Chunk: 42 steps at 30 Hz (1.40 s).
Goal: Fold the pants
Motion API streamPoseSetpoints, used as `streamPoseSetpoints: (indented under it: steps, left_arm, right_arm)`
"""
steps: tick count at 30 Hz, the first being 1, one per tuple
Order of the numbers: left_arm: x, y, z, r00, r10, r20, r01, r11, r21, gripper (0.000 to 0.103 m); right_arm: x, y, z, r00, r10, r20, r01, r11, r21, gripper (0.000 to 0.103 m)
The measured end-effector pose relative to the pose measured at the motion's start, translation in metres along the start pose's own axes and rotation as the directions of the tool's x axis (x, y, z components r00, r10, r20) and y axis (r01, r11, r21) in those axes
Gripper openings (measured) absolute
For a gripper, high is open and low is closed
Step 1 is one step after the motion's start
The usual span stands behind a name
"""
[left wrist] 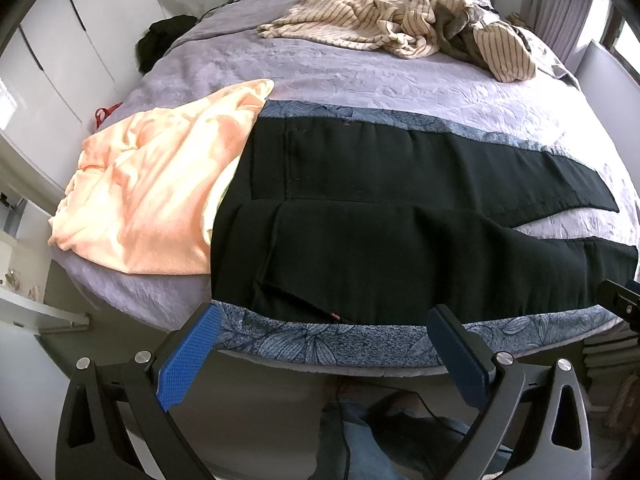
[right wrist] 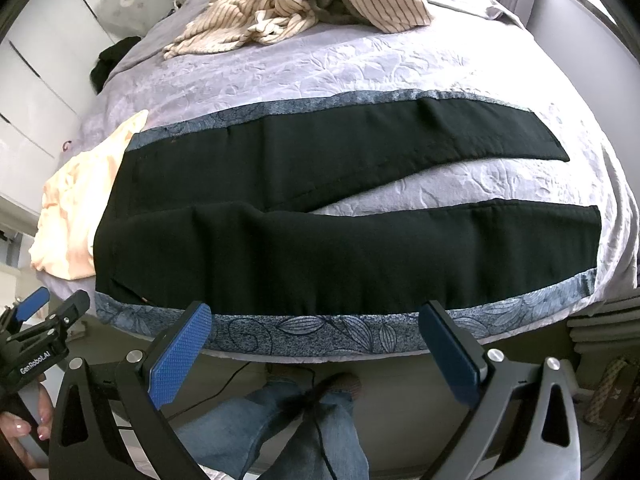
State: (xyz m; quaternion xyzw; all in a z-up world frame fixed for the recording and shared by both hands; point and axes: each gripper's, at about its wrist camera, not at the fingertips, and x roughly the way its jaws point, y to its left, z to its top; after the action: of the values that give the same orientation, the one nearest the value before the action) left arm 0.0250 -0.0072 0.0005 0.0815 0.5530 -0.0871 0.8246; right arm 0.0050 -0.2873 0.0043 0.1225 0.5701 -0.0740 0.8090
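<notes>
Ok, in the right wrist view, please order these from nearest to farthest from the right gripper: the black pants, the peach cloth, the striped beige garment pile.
1. The black pants, spread flat just ahead of the right gripper, whose jaws stand open.
2. The peach cloth, at the left, partly under the waist end of the pants.
3. The striped beige garment pile, far across the bed.

1. We see black pants (right wrist: 304, 216) spread flat along the bed's near edge, waistband at the left.
2. We see both legs reaching right, splayed apart with bedspread showing between them.
</notes>
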Motion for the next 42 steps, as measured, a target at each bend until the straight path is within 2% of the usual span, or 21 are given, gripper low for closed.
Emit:
streamPoseSetpoints:
  steps: [12, 18, 20, 23, 25, 26, 27, 28, 29, 30, 31, 33, 34, 37, 39, 42]
  left_arm:
    - [0.011, 0.011, -0.018, 0.998, -0.01, -0.057, 0.008, 0.999, -0.037, 0.103]
    - [0.013, 0.014, -0.015, 0.998, -0.018, -0.058, 0.015, 0.998, -0.054, 0.103]
    - [0.013, 0.015, -0.012, 0.999, -0.019, -0.044, 0.016, 0.998, -0.061, 0.103]
    - [0.015, 0.02, -0.009, 0.998, -0.061, -0.024, 0.059, 0.995, -0.083, 0.103]
    - [0.022, 0.029, -0.01, 0.992, -0.121, -0.025, 0.117, 0.985, -0.129, 0.103]
    - [0.027, 0.035, -0.011, 0.986, -0.166, -0.029, 0.16, 0.974, -0.158, 0.103]
    - [0.033, 0.042, -0.013, 0.977, -0.213, -0.03, 0.203, 0.96, -0.191, 0.103]
    - [0.037, 0.047, -0.016, 0.969, -0.246, -0.026, 0.235, 0.948, -0.214, 0.103]
    - [0.041, 0.052, -0.019, 0.959, -0.282, -0.018, 0.27, 0.933, -0.237, 0.103]
    - [0.046, 0.057, -0.023, 0.95, -0.313, -0.008, 0.301, 0.919, -0.256, 0.099]
    - [0.052, 0.062, -0.028, 0.941, -0.338, -0.004, 0.324, 0.907, -0.27, 0.088]
    - [0.07, 0.067, -0.039, 0.924, -0.381, -0.031, 0.356, 0.887, -0.296, 0.077]
    - [0.081, 0.07, -0.046, 0.914, -0.403, -0.044, 0.37, 0.873, -0.318, 0.076]
    - [0.113, 0.076, -0.069, 0.881, -0.469, -0.066, 0.408, 0.822, -0.397, 0.076]
    - [0.129, 0.077, -0.08, 0.852, -0.521, -0.053, 0.451, 0.781, -0.432, 0.076]
    - [0.146, 0.073, -0.086, 0.825, -0.564, -0.04, 0.492, 0.751, -0.44, 0.076]
  right_arm:
    - [0.014, -0.002, -0.009, 0.999, 0.008, -0.051, -0.007, 1.0, 0.017, 0.103]
    - [0.018, -0.002, -0.012, 0.998, 0.007, -0.055, -0.005, 1.0, 0.022, 0.103]
    - [0.019, -0.003, -0.012, 0.998, 0.035, -0.056, -0.033, 0.999, 0.036, 0.103]
    - [0.022, -0.012, -0.014, 0.985, 0.162, -0.054, -0.156, 0.982, 0.102, 0.103]
    - [0.028, -0.021, -0.016, 0.955, 0.293, -0.042, -0.283, 0.945, 0.163, 0.103]
    - [0.033, -0.025, -0.019, 0.931, 0.364, -0.039, -0.35, 0.916, 0.195, 0.103]
    - [0.039, -0.028, -0.022, 0.91, 0.413, -0.045, -0.394, 0.892, 0.222, 0.099]
    - [0.05, -0.033, -0.027, 0.878, 0.475, -0.059, -0.445, 0.856, 0.261, 0.094]
    - [0.057, -0.036, -0.032, 0.855, 0.513, -0.068, -0.476, 0.831, 0.288, 0.079]
    - [0.07, -0.04, -0.038, 0.822, 0.564, -0.082, -0.513, 0.794, 0.326, 0.065]
    - [0.08, -0.042, -0.045, 0.798, 0.595, -0.095, -0.531, 0.769, 0.356, 0.064]
    - [0.106, -0.048, -0.06, 0.755, 0.645, -0.119, -0.552, 0.723, 0.415, 0.064]
    - [0.121, -0.05, -0.069, 0.739, 0.661, -0.13, -0.556, 0.707, 0.436, 0.064]
    - [0.154, -0.053, -0.083, 0.716, 0.683, -0.14, -0.555, 0.68, 0.478, 0.064]
    - [0.171, -0.057, -0.086, 0.716, 0.688, -0.119, -0.553, 0.663, 0.503, 0.064]
    - [0.184, -0.061, -0.083, 0.693, 0.718, -0.059, -0.592, 0.615, 0.521, 0.064]
